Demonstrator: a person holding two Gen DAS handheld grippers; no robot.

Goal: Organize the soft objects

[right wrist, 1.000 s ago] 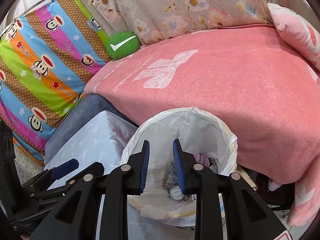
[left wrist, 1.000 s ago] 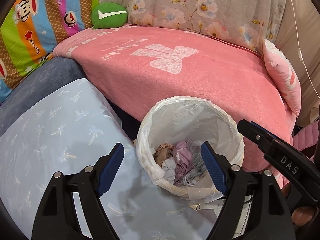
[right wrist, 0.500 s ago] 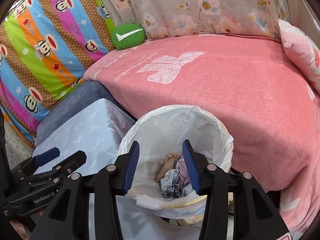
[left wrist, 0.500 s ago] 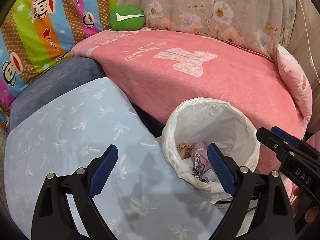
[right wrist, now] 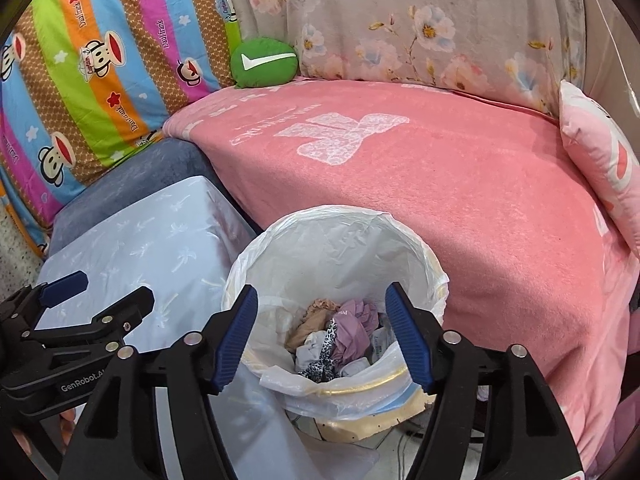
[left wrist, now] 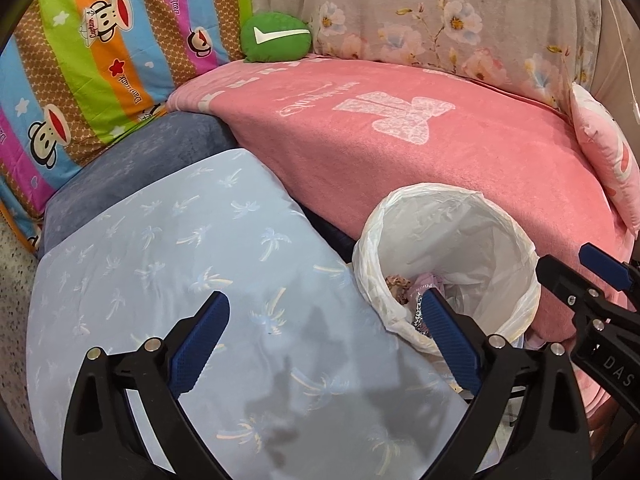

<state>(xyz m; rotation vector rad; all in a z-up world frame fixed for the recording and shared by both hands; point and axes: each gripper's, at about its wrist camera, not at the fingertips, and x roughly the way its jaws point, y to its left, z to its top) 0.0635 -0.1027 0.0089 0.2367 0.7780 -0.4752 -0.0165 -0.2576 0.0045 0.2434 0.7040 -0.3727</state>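
Soft objects (right wrist: pixel 334 338): crumpled pile in lined bin (right wrist: pixel 434 276); both jaws opening, empty.

You face a sofa draped in a pink blanket (right wrist: pixel 460 200), its back covered by grey floral fabric (right wrist: pixel 420 32). To your left hangs a rainbow-striped cartoon monkey quilt (right wrist: pixel 92 60) above a blue-grey cushion (left wrist: pixel 132 168), with speckled floor (left wrist: pixel 12 320) at the edge.
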